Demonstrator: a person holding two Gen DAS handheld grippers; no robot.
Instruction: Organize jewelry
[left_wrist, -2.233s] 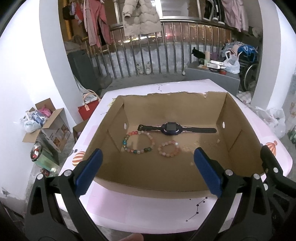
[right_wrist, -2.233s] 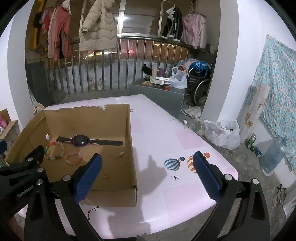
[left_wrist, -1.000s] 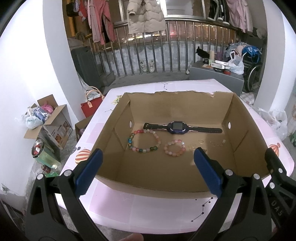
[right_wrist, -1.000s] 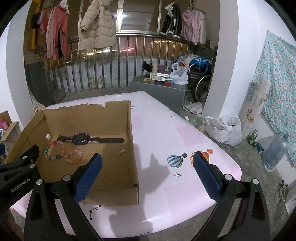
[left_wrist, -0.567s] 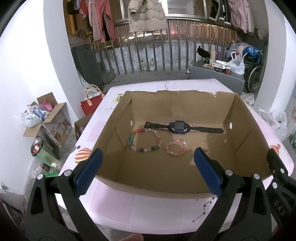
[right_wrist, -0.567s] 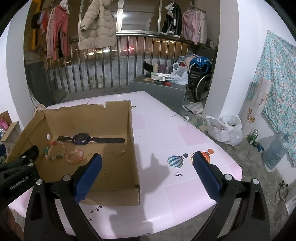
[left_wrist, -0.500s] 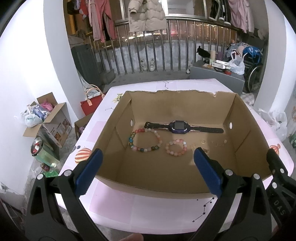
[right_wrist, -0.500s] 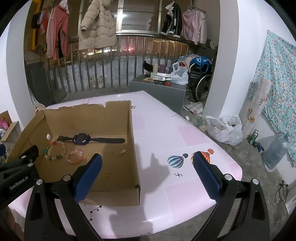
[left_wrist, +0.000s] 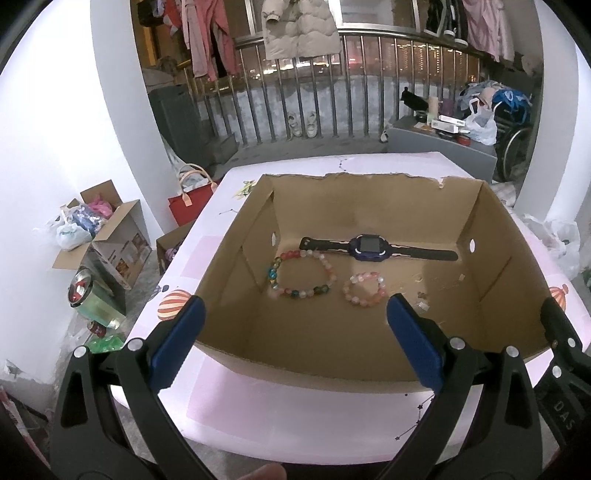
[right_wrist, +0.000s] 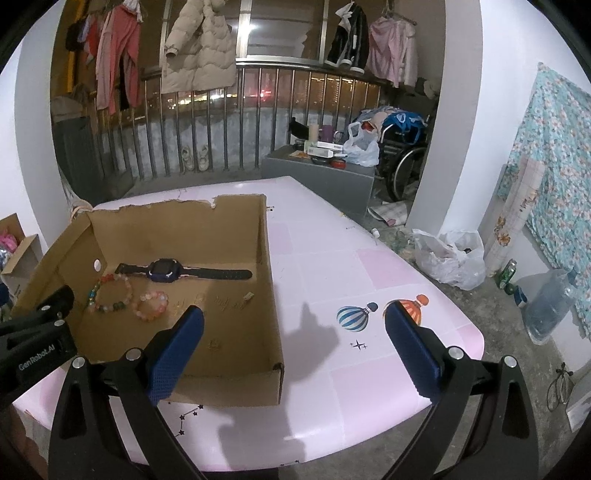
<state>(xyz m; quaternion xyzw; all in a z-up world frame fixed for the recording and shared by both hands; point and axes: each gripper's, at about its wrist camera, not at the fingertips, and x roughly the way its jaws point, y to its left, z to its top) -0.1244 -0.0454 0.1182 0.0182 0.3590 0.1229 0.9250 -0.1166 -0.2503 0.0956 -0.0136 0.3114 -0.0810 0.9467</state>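
I see the dark blue smartwatch with its black strap (left_wrist: 369, 250) lying flat near the far wall of the open brown cardboard box (left_wrist: 491, 266), with a multicoloured bead bracelet (left_wrist: 301, 275) and a smaller pink bead bracelet (left_wrist: 365, 289) in front of it. My right view alone shows a small ring (right_wrist: 213, 343) (barely visible) and the bare pink tabletop (right_wrist: 369, 280). The left gripper (left_wrist: 295, 334) and right gripper (right_wrist: 293, 338) both hang fingers apart, empty, slightly farther back than two seconds ago.

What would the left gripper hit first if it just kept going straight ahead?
Probably the near wall of the cardboard box, or just over it to the box floor short of the small pink bracelet; depth is unclear. The left gripper is open.
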